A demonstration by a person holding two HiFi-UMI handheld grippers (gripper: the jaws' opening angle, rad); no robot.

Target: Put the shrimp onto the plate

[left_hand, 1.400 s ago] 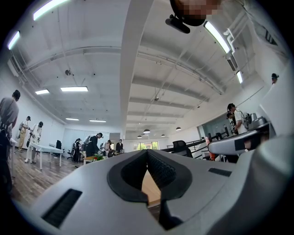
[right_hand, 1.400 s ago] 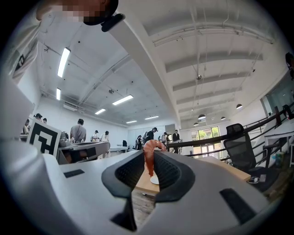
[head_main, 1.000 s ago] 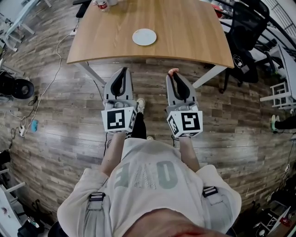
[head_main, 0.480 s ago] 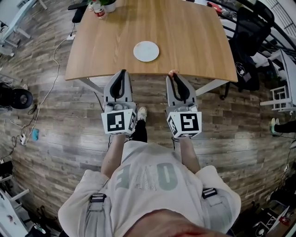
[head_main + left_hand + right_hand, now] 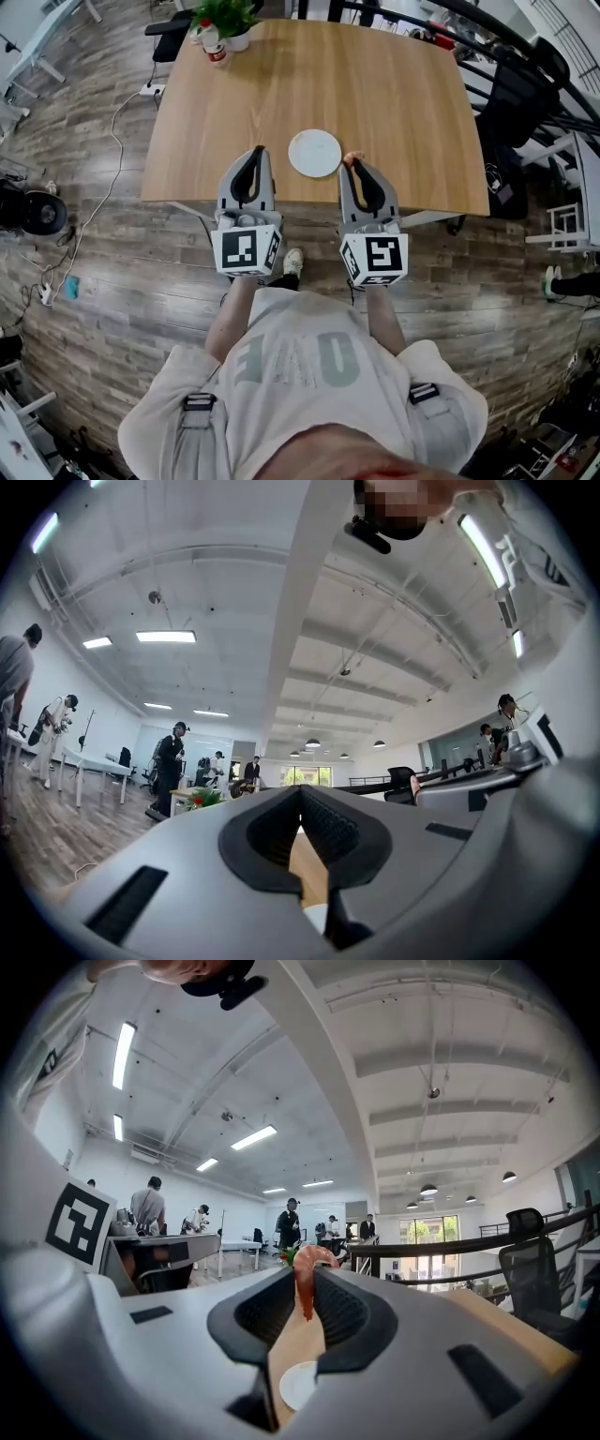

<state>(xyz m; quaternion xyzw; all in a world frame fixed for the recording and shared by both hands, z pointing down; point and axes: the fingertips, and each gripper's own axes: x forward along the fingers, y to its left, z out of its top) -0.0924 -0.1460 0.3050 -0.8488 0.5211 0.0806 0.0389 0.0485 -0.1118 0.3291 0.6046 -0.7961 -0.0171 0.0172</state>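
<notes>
Just right of the white plate (image 5: pixel 315 153), at the near edge of the wooden table (image 5: pixel 394 84), the right gripper (image 5: pixel 352 165) is clamped on the shrimp (image 5: pixel 304 1283), whose pink-orange body sticks up from between the jaw tips, not yet over the plate. Left of the plate, the left gripper (image 5: pixel 258 152) hangs above the same table edge with its jaws together and nothing between them.

The shrimp (image 5: pixel 305 1279) is orange-pink, the plate (image 5: pixel 314 153) white, the table (image 5: pixel 394 94) light-brown wood-grain.
</notes>
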